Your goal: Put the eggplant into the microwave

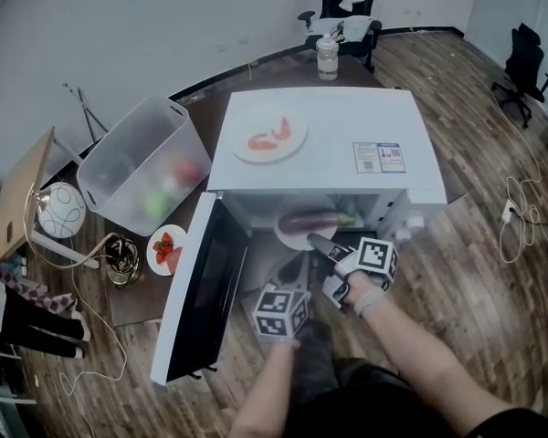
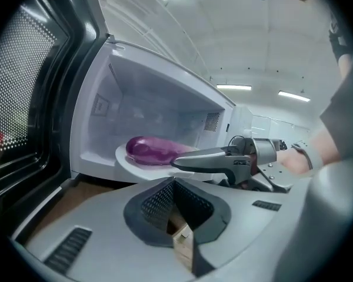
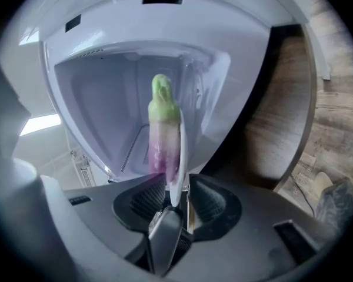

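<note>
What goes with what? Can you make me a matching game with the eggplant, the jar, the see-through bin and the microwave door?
Things:
1. eggplant
2. jar
3. clear bin
4. door

Places or states:
A. swung open
B. beside the microwave, to its left in the head view
C. on a white plate in the microwave's opening
D. past the far side of the microwave

Pairs: 1-C, 2-D, 3-B, 4-A
</note>
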`<action>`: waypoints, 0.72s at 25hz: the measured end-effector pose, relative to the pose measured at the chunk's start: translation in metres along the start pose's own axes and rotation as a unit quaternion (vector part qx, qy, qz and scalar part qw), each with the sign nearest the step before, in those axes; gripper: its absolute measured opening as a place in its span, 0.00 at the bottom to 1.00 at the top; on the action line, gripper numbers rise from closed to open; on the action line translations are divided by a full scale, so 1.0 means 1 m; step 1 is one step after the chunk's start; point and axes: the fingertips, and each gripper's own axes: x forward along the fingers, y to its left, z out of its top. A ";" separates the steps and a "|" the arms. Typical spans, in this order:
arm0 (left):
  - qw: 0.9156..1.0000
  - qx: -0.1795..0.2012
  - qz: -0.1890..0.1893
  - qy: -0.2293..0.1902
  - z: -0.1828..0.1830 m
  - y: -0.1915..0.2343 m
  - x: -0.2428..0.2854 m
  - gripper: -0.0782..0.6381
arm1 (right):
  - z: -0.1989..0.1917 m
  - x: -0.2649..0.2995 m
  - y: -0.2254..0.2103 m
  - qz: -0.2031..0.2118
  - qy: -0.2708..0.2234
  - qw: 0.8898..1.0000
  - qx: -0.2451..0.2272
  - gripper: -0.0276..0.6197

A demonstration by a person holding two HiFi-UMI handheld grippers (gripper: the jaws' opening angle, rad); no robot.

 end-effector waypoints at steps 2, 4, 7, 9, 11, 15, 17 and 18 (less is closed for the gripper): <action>1.000 -0.001 0.001 0.000 0.001 0.000 0.001 0.11 | -0.005 -0.002 0.002 0.006 0.011 1.000 -0.010 0.31; 1.000 -0.002 0.002 -0.001 0.002 0.001 0.002 0.11 | -0.009 -0.006 0.002 0.006 0.018 1.000 -0.021 0.31; 1.000 -0.004 0.007 -0.002 0.002 0.004 0.002 0.11 | -0.013 -0.013 0.000 0.004 0.024 0.999 -0.028 0.31; 1.000 -0.007 0.011 -0.003 0.003 0.005 0.002 0.11 | -0.015 -0.019 -0.002 0.003 0.027 0.999 -0.030 0.31; 1.000 -0.008 0.012 -0.004 0.004 0.006 0.004 0.11 | -0.016 -0.025 -0.006 0.003 0.030 0.999 -0.029 0.30; 1.000 -0.009 0.014 -0.007 0.007 0.008 0.005 0.11 | -0.015 -0.033 -0.008 -0.004 0.029 0.998 -0.062 0.16; 1.000 -0.011 0.014 -0.009 0.008 0.007 0.006 0.11 | -0.013 -0.036 -0.009 -0.028 0.035 0.994 -0.103 0.08; 1.000 -0.012 0.014 -0.010 0.009 0.007 0.006 0.11 | -0.012 -0.037 -0.009 -0.042 0.041 0.990 -0.128 0.05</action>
